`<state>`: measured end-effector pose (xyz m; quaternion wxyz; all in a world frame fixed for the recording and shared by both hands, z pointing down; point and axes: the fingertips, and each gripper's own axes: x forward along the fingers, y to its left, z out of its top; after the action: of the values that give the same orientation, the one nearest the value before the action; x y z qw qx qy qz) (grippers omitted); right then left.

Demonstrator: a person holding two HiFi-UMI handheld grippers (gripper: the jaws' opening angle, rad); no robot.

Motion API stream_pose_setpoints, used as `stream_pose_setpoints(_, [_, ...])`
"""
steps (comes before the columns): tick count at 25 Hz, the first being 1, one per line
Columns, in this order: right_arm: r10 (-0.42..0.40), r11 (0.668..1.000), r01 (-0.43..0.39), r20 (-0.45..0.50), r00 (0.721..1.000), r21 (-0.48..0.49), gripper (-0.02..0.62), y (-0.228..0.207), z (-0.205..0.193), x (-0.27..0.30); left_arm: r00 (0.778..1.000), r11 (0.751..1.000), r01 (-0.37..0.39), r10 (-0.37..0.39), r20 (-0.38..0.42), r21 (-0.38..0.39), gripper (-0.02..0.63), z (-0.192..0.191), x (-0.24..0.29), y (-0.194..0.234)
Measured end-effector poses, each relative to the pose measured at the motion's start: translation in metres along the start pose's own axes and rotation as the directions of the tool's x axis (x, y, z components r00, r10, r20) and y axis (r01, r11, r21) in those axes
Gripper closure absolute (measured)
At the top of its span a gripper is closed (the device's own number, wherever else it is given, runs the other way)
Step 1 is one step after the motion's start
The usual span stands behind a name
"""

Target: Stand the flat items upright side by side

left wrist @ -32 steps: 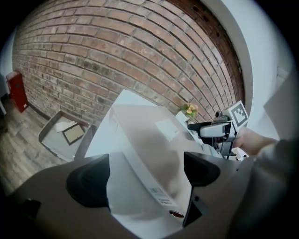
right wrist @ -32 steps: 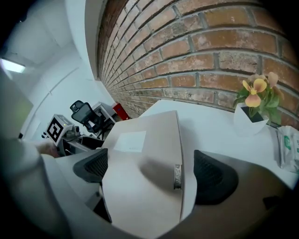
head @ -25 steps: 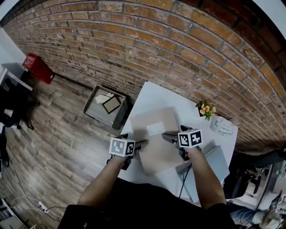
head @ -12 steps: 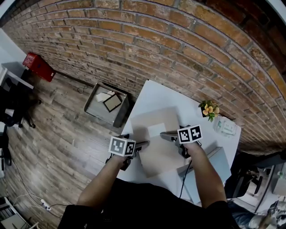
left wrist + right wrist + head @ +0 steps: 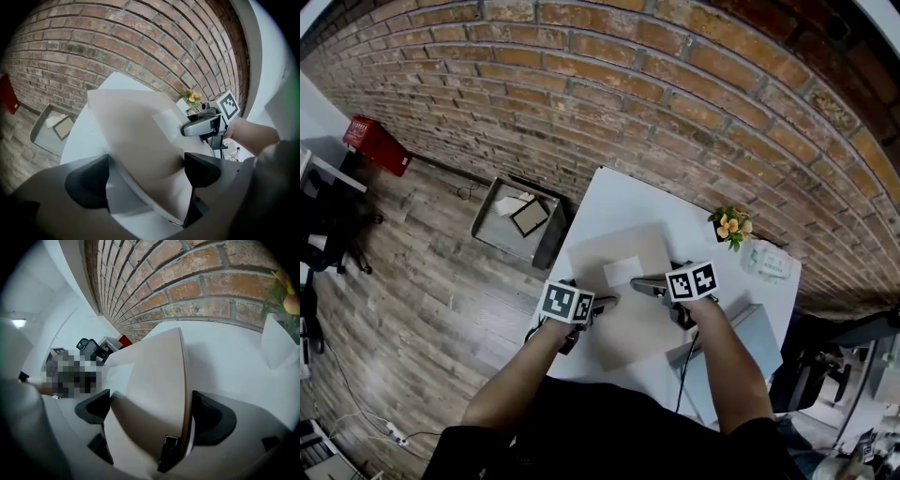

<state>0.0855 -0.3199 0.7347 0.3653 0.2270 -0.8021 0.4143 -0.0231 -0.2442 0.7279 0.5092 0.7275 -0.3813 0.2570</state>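
A flat beige package with a white label sits on the white table, in front of me. My left gripper is shut on its near left corner; in the left gripper view the package fills the gap between the jaws. My right gripper is shut on the right edge, with one finger lying across the top face. In the right gripper view the package runs away from the jaws, showing its thin brown edge. A second flat grey item lies at the table's near right.
A small pot of flowers and a white packet stand at the table's far right, by the brick wall. A grey open bin sits on the wooden floor left of the table. A black cable trails from the right gripper.
My left gripper has edged slightly right, toward the package. The right gripper and the package have barely moved.
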Motion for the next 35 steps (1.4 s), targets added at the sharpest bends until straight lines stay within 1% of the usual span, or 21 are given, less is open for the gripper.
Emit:
stream_pose_setpoints(2, [-0.002,1.0,0.002,-0.002,1.0,0.004,0.035,0.002,-0.002,-0.002,1.0,1.0,0.004,-0.004,0.004,0.008,0.095,0.0,-0.002,0.0])
stream_pose_setpoints(4, [-0.004,1.0,0.004,-0.014,1.0,-0.002,0.035,0.007,-0.007,-0.004,1.0,0.999,0.001,-0.001,0.005,0.034,0.097,-0.001,-0.007,0.0])
stream_pose_setpoints(7, [-0.013,0.999,0.012,-0.018,1.0,-0.038,0.037,0.015,-0.014,-0.012,1.0,0.998,-0.002,0.002,0.001,0.069,0.097,-0.004,-0.013,-0.003])
stream_pose_setpoints(11, [-0.05,0.993,0.051,0.012,0.999,-0.102,0.057,0.02,-0.012,-0.029,1.0,0.992,-0.014,0.011,0.021,0.129,0.097,0.004,-0.02,-0.011])
stream_pose_setpoints(14, [-0.071,0.989,0.078,0.058,0.996,-0.126,0.074,0.023,-0.007,-0.046,0.999,0.981,-0.031,0.023,0.042,0.191,0.098,0.014,-0.027,-0.019])
stream_pose_setpoints(17, [-0.092,0.987,0.109,0.145,0.985,-0.117,0.116,0.025,0.001,-0.064,0.997,0.966,-0.06,0.046,0.058,0.252,0.098,0.023,-0.035,-0.026])
stream_pose_setpoints(21, [-0.107,0.984,0.139,0.251,0.962,-0.114,0.143,0.033,0.007,-0.088,0.992,0.936,-0.109,0.082,0.093,0.335,0.098,0.035,-0.046,-0.042])
stream_pose_setpoints(27, [-0.149,0.967,0.211,0.352,0.924,-0.145,0.147,0.043,0.007,-0.13,0.977,0.876,-0.191,0.128,0.168,0.444,0.098,0.049,-0.058,-0.073])
stream_pose_setpoints(31, [-0.144,0.955,0.237,0.419,0.896,-0.178,0.162,0.053,0.005,-0.159,0.962,0.836,-0.248,0.152,0.228,0.49,0.098,0.056,-0.069,-0.092])
stream_pose_setpoints(35, [-0.114,0.948,0.237,0.468,0.876,-0.213,0.184,0.067,0.002,-0.183,0.943,0.807,-0.3,0.172,0.284,0.508,0.1,0.057,-0.084,-0.105])
